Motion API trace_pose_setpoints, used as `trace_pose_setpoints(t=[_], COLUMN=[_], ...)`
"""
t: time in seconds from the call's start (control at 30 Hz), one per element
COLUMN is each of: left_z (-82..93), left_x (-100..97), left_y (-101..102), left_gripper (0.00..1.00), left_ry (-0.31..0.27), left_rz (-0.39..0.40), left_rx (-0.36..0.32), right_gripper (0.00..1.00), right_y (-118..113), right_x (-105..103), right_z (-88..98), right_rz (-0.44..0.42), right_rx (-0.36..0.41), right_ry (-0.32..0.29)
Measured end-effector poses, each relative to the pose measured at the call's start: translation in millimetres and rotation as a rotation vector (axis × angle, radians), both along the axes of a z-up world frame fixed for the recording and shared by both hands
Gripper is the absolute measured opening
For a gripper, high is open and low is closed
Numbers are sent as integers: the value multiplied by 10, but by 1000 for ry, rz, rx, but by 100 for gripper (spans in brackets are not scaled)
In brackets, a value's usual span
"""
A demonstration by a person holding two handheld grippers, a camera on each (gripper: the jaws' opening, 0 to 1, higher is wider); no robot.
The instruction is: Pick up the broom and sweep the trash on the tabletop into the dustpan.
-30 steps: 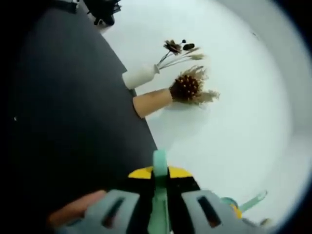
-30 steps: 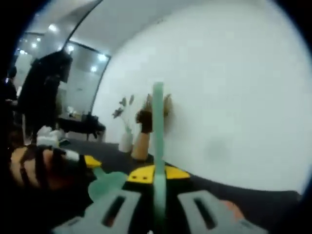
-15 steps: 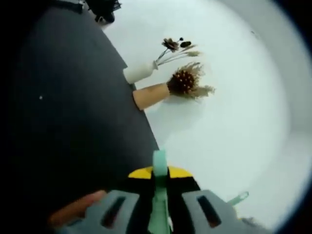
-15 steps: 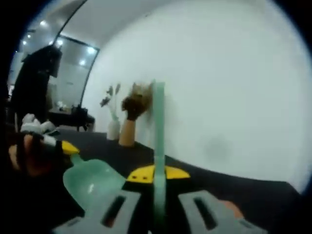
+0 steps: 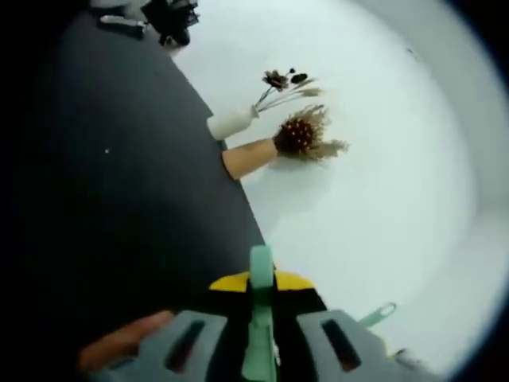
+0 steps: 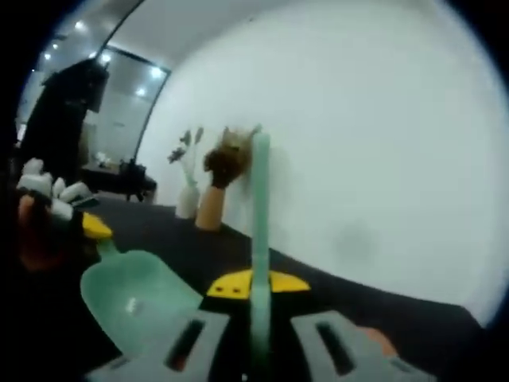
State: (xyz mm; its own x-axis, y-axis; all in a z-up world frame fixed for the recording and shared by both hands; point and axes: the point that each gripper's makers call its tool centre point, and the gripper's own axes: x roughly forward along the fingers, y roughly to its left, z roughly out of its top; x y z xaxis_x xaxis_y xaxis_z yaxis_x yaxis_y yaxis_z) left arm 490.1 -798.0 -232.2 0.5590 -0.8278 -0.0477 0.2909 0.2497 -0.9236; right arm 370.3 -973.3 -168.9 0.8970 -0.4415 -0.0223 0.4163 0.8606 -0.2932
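My right gripper [image 6: 258, 318] is shut on the pale green broom handle [image 6: 259, 207], which rises straight up between its jaws. To the left in the right gripper view, my left gripper [image 6: 67, 215] holds the green dustpan [image 6: 135, 298] by its handle, with the scoop lying low over the black tabletop [image 6: 231, 247]. In the left gripper view, my left gripper [image 5: 260, 326] is shut on a green strip of the dustpan [image 5: 260, 274]. The tip of the broom handle [image 5: 378, 313] shows at the lower right. A tiny white speck [image 5: 106, 150] lies on the black tabletop [image 5: 135, 207].
A white vase [image 5: 231, 123] and a tan vase [image 5: 248, 157], both with dried flowers, stand at the table's edge against the white wall [image 5: 374, 183]. The same vases [image 6: 199, 207] appear in the right gripper view. A person in black [image 6: 67, 119] stands far back left.
In the right gripper view the dustpan has swung lower and further into view, and the left gripper has moved a little to the left. The left gripper view has shifted slightly.
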Motion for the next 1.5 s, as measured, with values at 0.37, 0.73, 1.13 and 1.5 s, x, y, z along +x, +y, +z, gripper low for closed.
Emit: trace_pose_setpoints(t=[0.37,0.73,1.13,1.5], left_z=[-38,-77,-65,-65], left_x=[-31,-55,-45,-50], left_y=[-41,-64,-70,-72], left_gripper=[10,10,10,10], left_ry=[31,48,54,53], left_rz=[8,2,5,4], left_rx=[-11,-17,-25,-23], right_gripper=[5,5,5,5], right_y=[137,325,590,556], right_x=[109,168,316,317], right_z=[-153,-8,-101,-101], right_rz=[57,87,166,112], right_rx=[42,16,123,18], right_ry=[22,-7,-20,44])
